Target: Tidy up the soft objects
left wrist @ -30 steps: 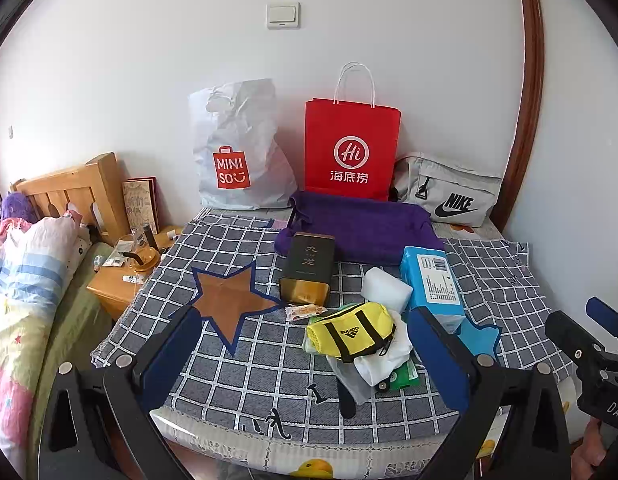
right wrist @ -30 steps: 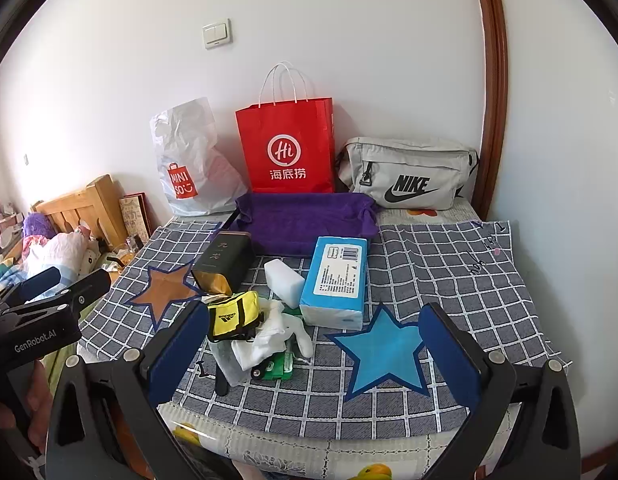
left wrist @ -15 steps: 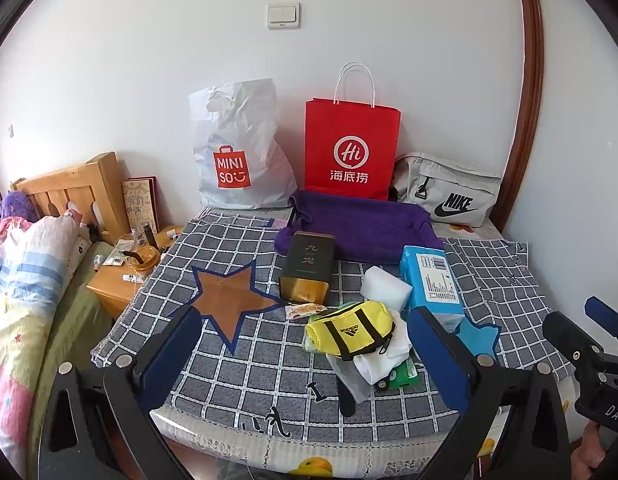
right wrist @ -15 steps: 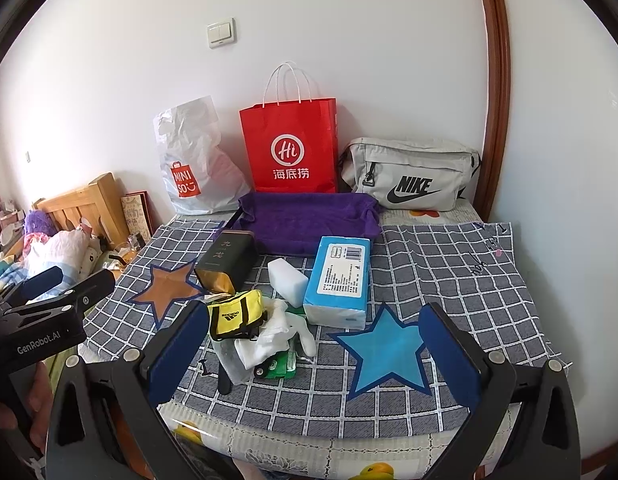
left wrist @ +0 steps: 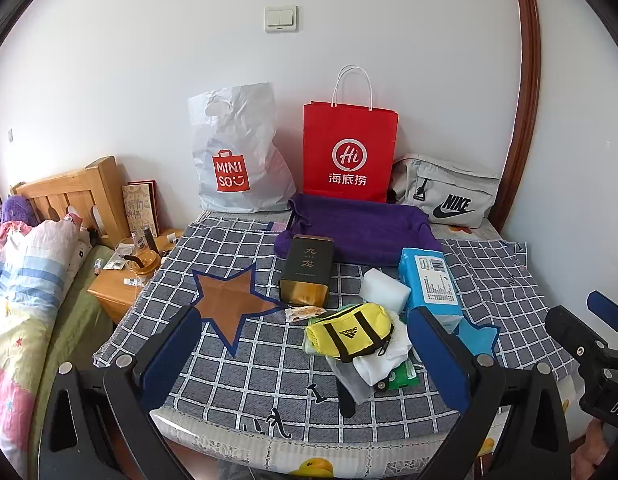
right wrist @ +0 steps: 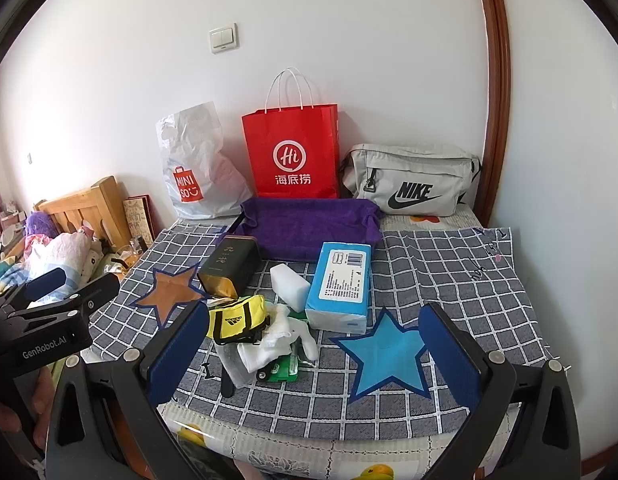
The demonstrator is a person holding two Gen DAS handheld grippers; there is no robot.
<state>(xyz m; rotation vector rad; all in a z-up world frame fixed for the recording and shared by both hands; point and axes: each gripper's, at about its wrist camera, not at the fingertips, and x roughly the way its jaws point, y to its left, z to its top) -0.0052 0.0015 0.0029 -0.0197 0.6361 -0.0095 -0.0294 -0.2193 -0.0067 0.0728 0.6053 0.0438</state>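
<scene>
On the far left of the scene, a neighbouring bed and a wooden nightstand [left wrist: 121,288] sit beyond the checked blanket [left wrist: 269,364] that covers the bed where the things lie. Moving right, a brown star patch [left wrist: 229,300] comes first, then a dark tea tin [left wrist: 307,270] lying with its long axis running near to far. Just right of it and nearer is the soft pile: a yellow pouch [left wrist: 347,330] resting on white cloth [left wrist: 383,360], with a white sponge block [left wrist: 383,290] just behind it. A blue tissue pack [left wrist: 429,280] lies further right, its long axis also near to far, and a blue star patch [right wrist: 385,356] is right of the pile. Against the far wall stand a white plastic bag [left wrist: 237,160], a red paper bag [left wrist: 349,148] and a grey waist bag [left wrist: 445,192], with a purple towel tray [left wrist: 361,228] in front of them.

The left claw [left wrist: 305,356] is spread wide and holds nothing; the pouch lies ahead of it, right of centre between the fingers. The right claw [right wrist: 313,356] is equally wide and empty, with the pile ahead and left of centre. Neither seems clearly nearer, though the pouch sits closer to the left claw's midline.

Only the right wrist view shows the blue star whole and the tissue pack's full label; only the left shows the nightstand top clearly.
</scene>
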